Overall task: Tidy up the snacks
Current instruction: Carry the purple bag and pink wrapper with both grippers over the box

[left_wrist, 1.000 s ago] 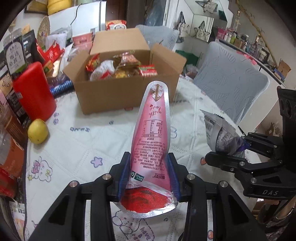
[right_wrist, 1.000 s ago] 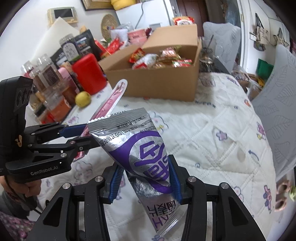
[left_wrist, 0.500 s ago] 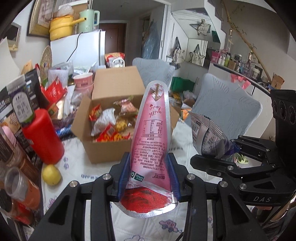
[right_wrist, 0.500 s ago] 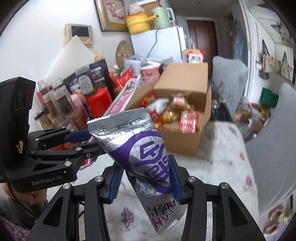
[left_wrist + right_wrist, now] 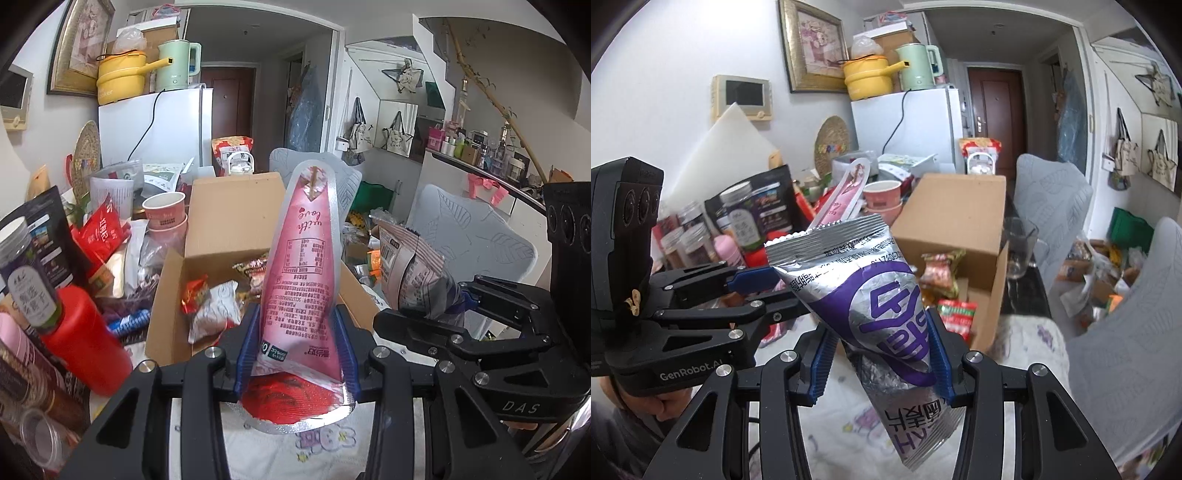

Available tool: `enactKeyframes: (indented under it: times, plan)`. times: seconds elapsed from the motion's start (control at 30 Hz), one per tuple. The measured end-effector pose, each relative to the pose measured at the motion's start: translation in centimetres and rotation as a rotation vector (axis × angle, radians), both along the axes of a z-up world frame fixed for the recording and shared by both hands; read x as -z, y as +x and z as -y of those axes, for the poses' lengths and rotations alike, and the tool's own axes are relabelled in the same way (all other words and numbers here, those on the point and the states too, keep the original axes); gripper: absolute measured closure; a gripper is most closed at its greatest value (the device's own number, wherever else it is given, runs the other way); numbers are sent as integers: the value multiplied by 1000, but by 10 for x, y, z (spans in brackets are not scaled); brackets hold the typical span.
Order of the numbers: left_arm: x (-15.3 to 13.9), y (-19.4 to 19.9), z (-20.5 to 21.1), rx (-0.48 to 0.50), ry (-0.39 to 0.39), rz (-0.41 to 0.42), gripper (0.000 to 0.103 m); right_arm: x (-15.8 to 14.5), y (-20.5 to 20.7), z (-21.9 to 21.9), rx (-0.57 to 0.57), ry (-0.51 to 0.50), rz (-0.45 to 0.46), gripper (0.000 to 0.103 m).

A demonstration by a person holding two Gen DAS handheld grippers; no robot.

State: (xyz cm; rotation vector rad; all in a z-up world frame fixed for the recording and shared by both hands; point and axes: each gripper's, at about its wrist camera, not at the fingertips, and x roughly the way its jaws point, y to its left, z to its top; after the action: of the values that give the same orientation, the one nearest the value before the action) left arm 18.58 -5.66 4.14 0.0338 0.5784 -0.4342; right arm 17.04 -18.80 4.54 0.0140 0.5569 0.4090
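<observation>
Both packets are up off the table and not yet boxed: the left gripper is clamped on the pink pouch, the right gripper on the silver-and-purple bag. The open cardboard box, at twelve o'clock, already holds several snacks. Around it: a quilted tablecloth, jars, a fridge behind.

The cardboard box sat on the table, snack packets inside. A canister stood left of it, paper cups and a refrigerator behind, chairs right.
</observation>
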Motion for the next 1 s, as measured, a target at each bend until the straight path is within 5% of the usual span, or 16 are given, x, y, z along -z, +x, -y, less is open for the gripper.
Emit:
enactKeyframes:
  times: [0.57, 1.0]
  plan:
    - [28, 112, 4, -100, 27, -42, 64, 15, 121, 13, 78, -11, -18, 57]
    - [67, 157, -7, -192, 72, -125, 64, 44, 178, -6, 77, -38, -98, 60]
